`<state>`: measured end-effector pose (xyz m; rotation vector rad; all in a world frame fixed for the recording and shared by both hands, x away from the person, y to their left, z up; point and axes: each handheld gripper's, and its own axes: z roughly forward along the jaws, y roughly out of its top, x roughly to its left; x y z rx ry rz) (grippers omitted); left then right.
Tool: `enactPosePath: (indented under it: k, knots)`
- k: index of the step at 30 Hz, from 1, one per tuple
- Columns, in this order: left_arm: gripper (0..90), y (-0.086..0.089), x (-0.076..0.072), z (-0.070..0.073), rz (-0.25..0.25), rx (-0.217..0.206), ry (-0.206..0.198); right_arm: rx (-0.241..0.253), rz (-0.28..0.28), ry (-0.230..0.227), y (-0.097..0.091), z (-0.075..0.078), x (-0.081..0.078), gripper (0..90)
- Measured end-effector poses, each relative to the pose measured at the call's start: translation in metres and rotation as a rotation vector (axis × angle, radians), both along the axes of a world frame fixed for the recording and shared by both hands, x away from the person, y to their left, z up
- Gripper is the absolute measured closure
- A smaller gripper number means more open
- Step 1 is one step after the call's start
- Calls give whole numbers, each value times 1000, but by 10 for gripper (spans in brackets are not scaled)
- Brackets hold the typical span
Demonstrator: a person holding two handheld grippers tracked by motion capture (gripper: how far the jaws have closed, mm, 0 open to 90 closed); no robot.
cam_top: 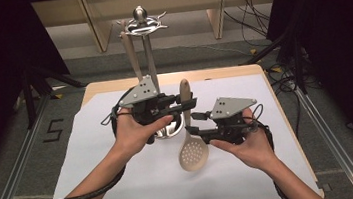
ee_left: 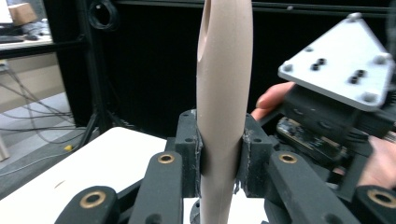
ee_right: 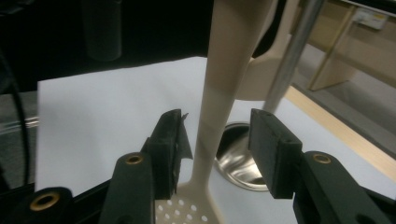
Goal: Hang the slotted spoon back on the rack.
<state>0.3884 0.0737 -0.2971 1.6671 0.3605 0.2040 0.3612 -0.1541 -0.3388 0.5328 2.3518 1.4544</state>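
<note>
You are pinching the slotted spoon [cam_top: 189,138] upright, handle up, mid-table [cam_top: 277,118], in your left claw [ee_left: 222,154]; your right claw [ee_right: 215,149] is standing spread around its neck.

Matt beige plastic slotted spoon [cam_top: 191,145], glossy polished metal utensil stand [cam_top: 145,27], smooth white paper sheet [cam_top: 95,154]

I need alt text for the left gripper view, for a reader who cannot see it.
A beige spoon handle stands upright, clamped between the left gripper's two black jaws. Behind it to the right, a hand holds the right gripper with its grey plate, over a white table against a dark background.
</note>
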Motion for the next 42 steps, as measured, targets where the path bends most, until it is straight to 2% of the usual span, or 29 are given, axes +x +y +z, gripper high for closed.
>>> enactPosePath:
  k: [1, 4, 5, 8, 9, 11, 12, 14, 16, 17, 19, 20, 23, 24, 29, 30, 31, 35, 38, 39, 42]
  knots:
    - [730, 3, 0, 0, -26, -5, 2, 12, 43, -7, -1, -1, 2, 557]
    - [730, 5, 0, 0, -49, -8, 9, 17, 71, -9, -1, -2, 3, 557]
    - [730, 7, -1, -1, -64, -18, 27, 16, 102, 26, 0, -3, 2, 559]
    - [729, 8, -1, -2, -83, -25, 32, 28, 126, 39, 1, -3, 2, 560]
    - [730, 10, -1, -2, -92, -30, 37, 31, 143, 68, 2, -3, 1, 565]
    - [730, 11, -2, -2, -97, -28, 37, 26, 145, 43, 2, -4, 3, 575]
    - [729, 11, -2, -2, -97, -28, 37, 19, 144, 63, 2, -3, 2, 575]
    - [729, 12, -2, -2, -109, -26, 34, 21, 147, 66, 3, -3, 2, 595]
    - [729, 12, -2, -2, -114, -26, 33, 20, 150, 67, 3, -3, 2, 603]
    - [729, 13, -3, -2, -120, -27, 33, 22, 157, 42, 3, -3, 3, 610]
    - [729, 13, -3, -2, -123, -31, 35, 23, 160, 45, 3, -3, 3, 613]
    - [729, 13, -4, -2, -128, -35, 40, 39, 158, 65, 5, -4, 1, 623]
    - [729, 13, -4, -2, -140, -36, 41, 38, 173, 48, 5, -3, 2, 636]
    - [729, 13, -4, -2, -145, -38, 39, 33, 183, 66, 5, -3, 1, 641]
    - [730, 13, -5, -2, -155, -44, 46, 43, 194, 74, 5, -2, 1, 658]
    - [730, 12, -6, -1, -155, -45, 47, 41, 193, 95, 5, -2, 0, 663]
    - [729, 13, -6, -1, -157, -44, 46, 48, 198, 78, 5, -2, 1, 679]
    - [729, 13, -6, -1, -162, -45, 49, 53, 202, 80, 5, -2, 0, 712]
    - [730, 12, -7, -2, -174, -53, 57, 68, 191, 103, 5, -1, -2, 771]
    - [730, 12, -7, -2, -175, -54, 56, 72, 202, 103, 4, -1, -1, 776]
    - [730, 12, -6, -2, -178, -52, 44, 80, 184, 113, 4, 0, -2, 780]
